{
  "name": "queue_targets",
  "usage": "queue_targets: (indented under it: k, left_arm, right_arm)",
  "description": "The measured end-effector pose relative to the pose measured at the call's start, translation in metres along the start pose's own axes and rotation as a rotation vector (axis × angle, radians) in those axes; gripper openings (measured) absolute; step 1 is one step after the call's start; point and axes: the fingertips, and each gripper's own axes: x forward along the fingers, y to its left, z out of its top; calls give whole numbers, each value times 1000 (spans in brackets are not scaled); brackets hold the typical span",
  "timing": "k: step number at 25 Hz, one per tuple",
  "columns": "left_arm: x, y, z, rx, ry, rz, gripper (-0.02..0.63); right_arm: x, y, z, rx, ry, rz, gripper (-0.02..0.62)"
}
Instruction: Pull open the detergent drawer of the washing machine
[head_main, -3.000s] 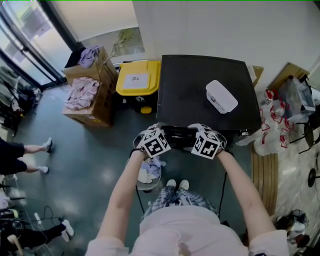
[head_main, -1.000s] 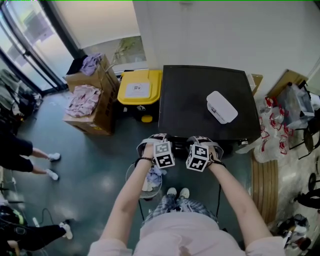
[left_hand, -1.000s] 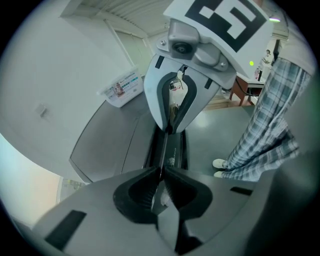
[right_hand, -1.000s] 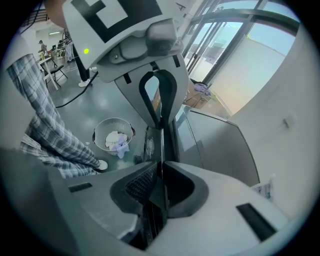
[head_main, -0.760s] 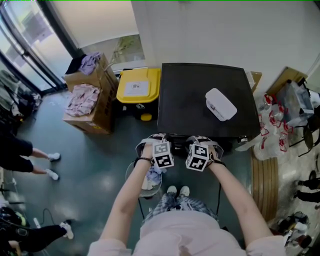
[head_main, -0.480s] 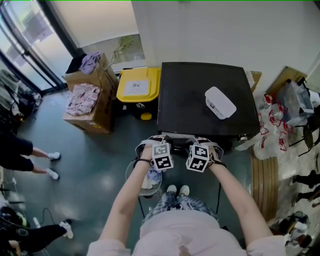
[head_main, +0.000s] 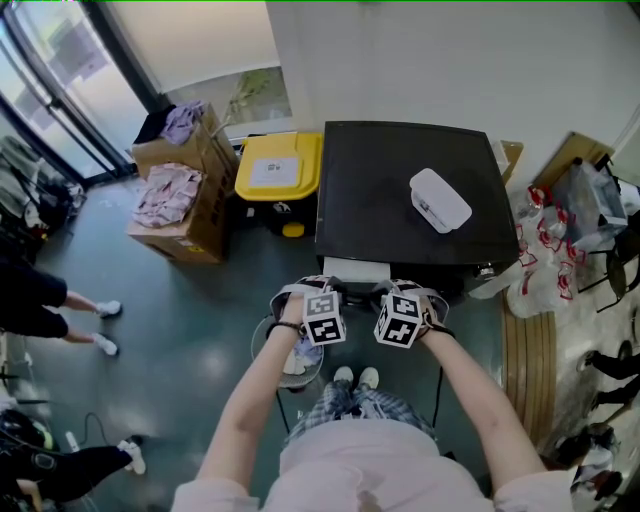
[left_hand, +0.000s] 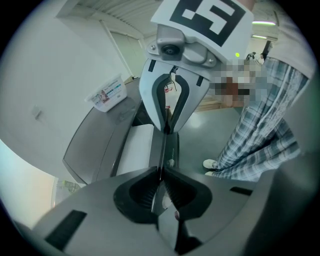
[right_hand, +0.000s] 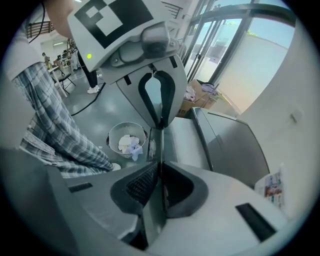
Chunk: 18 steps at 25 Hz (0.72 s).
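Note:
The black washing machine (head_main: 410, 190) stands in front of me. Its white detergent drawer (head_main: 357, 270) sticks out a short way from the front left corner. My left gripper (head_main: 328, 298) and right gripper (head_main: 396, 298) sit side by side at the drawer's front, under their marker cubes. In the left gripper view the left gripper (left_hand: 160, 180) is shut on the thin dark drawer front panel (left_hand: 170, 145), with the white drawer body (left_hand: 135, 150) behind it. In the right gripper view the right gripper (right_hand: 161, 175) is shut on the same panel (right_hand: 152, 147), beside the drawer body (right_hand: 182, 142).
A white lidded box (head_main: 440, 200) lies on the machine's top. A yellow-lidded bin (head_main: 277, 168) and cardboard boxes of clothes (head_main: 185, 200) stand to the left. A wire basket with cloths (head_main: 292, 360) is by my feet. Plastic bags (head_main: 545, 260) crowd the right side.
Both grippers have moved back toward me, and the white drawer has slid out of the machine with them. It was hidden a second ago and now shows clearly.

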Motion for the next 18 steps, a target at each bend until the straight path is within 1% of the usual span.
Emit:
queue_targets:
  k: [18]
  left_arm:
    - [-14, -56, 1, 27, -14, -32, 58]
  right_arm:
    - [-14, 56, 1, 3, -24, 83, 52]
